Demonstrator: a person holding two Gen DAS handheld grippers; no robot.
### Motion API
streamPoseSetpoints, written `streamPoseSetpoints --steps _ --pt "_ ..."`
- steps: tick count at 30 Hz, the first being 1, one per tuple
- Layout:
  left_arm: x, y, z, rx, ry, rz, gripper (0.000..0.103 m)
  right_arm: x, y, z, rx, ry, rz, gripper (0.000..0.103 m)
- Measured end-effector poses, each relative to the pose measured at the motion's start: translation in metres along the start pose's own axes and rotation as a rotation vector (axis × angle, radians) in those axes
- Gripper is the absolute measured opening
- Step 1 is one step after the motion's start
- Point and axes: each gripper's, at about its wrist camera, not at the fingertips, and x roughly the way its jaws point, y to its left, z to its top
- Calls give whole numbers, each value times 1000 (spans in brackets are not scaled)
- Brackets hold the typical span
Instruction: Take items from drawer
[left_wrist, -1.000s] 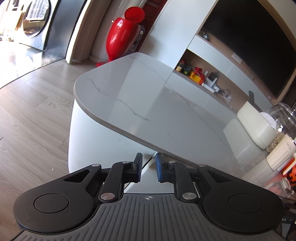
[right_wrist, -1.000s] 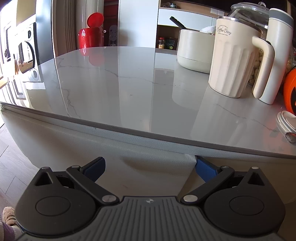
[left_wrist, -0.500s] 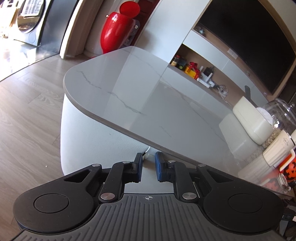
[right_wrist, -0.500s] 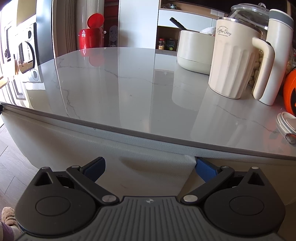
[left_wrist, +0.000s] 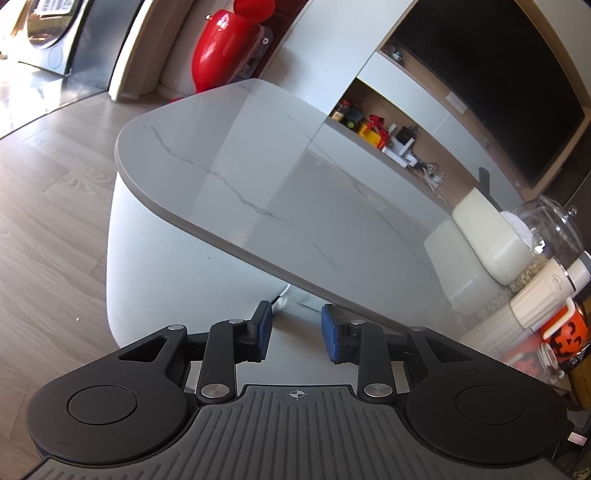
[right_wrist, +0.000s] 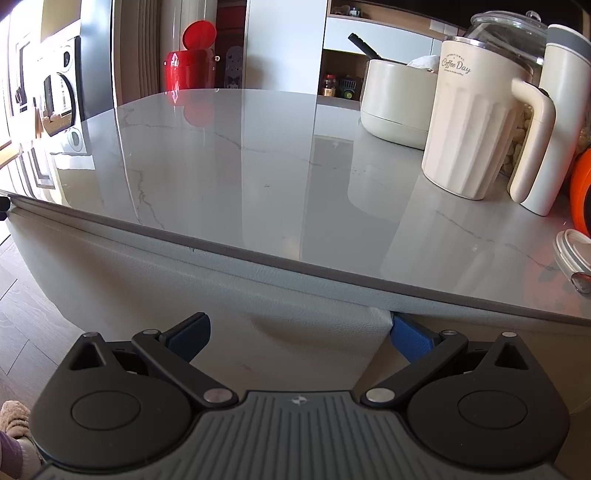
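marble tabletop (left_wrist: 295, 184), left gripper (left_wrist: 295, 332) fingers opening wider

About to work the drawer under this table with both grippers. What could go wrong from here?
1. The left gripper is opening with nothing between its pads, just under the tabletop edge; lifting could knock that edge.
2. The right gripper stands open against the drawer front, one finger at its seam; it may slip off.
3. The mug and flask stand close together; a jolt might tip them.
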Motion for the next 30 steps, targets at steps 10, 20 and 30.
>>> streamPoseSetpoints --steps 10,20,30 --pt "-7 0 -6 -12 46 -112 17 -2 -6 3 16 11 26 103" --pt "-24 -19 -4 95 -142 92 15 1 -16 7 46 13 49 103" --pt "1 -107 -48 397 -110 95 16 5 -16 8 70 13 31 103"
